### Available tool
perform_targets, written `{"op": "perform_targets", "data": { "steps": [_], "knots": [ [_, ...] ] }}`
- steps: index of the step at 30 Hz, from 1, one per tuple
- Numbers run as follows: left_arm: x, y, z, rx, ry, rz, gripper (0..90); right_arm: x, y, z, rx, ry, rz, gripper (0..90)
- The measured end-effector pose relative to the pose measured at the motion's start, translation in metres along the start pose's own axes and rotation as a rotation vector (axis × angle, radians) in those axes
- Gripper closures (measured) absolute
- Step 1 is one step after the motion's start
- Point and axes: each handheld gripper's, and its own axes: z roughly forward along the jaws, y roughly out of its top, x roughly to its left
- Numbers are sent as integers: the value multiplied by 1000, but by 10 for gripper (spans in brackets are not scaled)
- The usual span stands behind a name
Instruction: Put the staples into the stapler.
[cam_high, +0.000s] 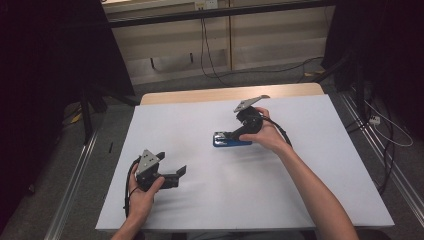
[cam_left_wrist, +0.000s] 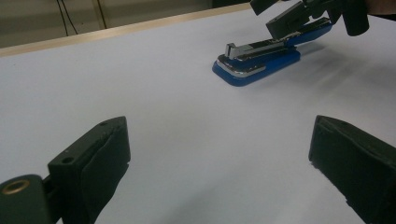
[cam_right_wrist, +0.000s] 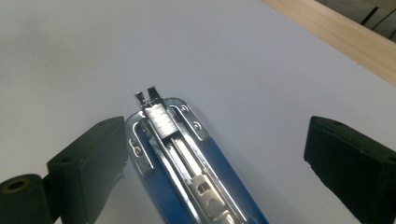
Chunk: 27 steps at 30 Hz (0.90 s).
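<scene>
A blue stapler (cam_high: 231, 140) lies flat near the middle of the white table (cam_high: 210, 210), its nose pointing left. In the right gripper view the stapler (cam_right_wrist: 187, 158) shows its metal magazine from above, with a block of staples near the nose. My right gripper (cam_high: 221, 135) reaches down over it, open, one jaw on either side: one pad sits close by its edge, the other stands well away. The left gripper view shows the stapler (cam_left_wrist: 257, 60) with the right gripper (cam_left_wrist: 275, 16) above its rear. At the front left, my left gripper (cam_high: 172, 162) rests open, with nothing between its jaws.
A wooden strip (cam_high: 230, 93) borders the table's far edge. Beyond it are a pale wall panel and hanging cables (cam_high: 205, 45). Dark curtains flank both sides, and metal rails (cam_high: 75, 185) run along the floor.
</scene>
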Motion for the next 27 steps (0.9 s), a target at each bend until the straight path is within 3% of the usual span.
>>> {"op": "perform_targets", "data": {
  "steps": [22, 27],
  "knots": [
    [4, -2, 0, 3, 10, -19, 55, 6, -24, -32, -118, -100, 130, 58],
    [6, -3, 0, 10, 12, -28, 55, 10, -28, -42, -161, -147, 133, 65]
  ]
}}
